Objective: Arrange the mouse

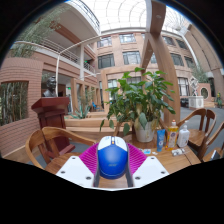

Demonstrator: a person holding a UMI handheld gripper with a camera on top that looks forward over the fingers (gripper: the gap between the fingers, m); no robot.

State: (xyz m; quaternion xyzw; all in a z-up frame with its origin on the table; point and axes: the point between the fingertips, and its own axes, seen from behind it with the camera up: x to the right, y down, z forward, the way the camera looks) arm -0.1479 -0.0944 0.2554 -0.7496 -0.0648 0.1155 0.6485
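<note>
Blue mouse (112, 159) sits between my gripper (112, 166) fingers, its sides against the pink pads (90, 158); I read the claw as clamped on it, held above a wooden table (70, 162). Beyond the fingers, a pot (146, 131) on the table holds a leafy green plant (141, 98). Beside it stand a yellow bottle (173, 134) and a blue container (162, 138), contents not discernible. Wooden chairs (45, 143) flank the table; brick buildings (125, 55) rise behind.
</note>
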